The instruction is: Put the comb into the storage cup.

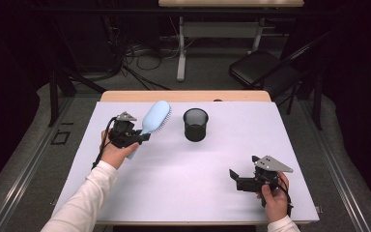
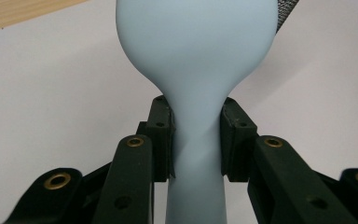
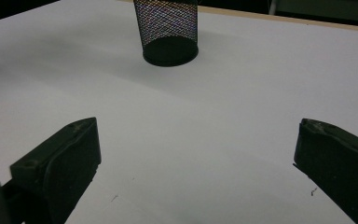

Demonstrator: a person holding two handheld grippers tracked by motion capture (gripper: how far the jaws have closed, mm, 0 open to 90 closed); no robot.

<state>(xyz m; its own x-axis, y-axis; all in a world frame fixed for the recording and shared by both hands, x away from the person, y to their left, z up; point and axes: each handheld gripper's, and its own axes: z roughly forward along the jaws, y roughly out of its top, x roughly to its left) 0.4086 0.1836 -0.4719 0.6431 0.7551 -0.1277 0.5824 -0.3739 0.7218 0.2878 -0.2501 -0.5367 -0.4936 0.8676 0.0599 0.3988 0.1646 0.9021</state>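
Note:
A pale blue hairbrush (image 1: 155, 117) is held up over the left part of the white table, head pointing away and to the right. My left gripper (image 1: 142, 137) is shut on its handle; in the left gripper view both pads clamp the narrow neck of the hairbrush (image 2: 196, 70) just below the head. A black mesh cup (image 1: 195, 124) stands upright near the table's middle, to the right of the brush, and the cup (image 3: 167, 31) also appears far ahead in the right gripper view. My right gripper (image 1: 233, 177) rests low at the front right, jaws wide open with nothing between them.
The white table top (image 1: 183, 183) has a wooden strip along its far edge (image 1: 183, 95). Behind the table stand a black folding chair (image 1: 263, 67) and a desk frame with cables on the floor.

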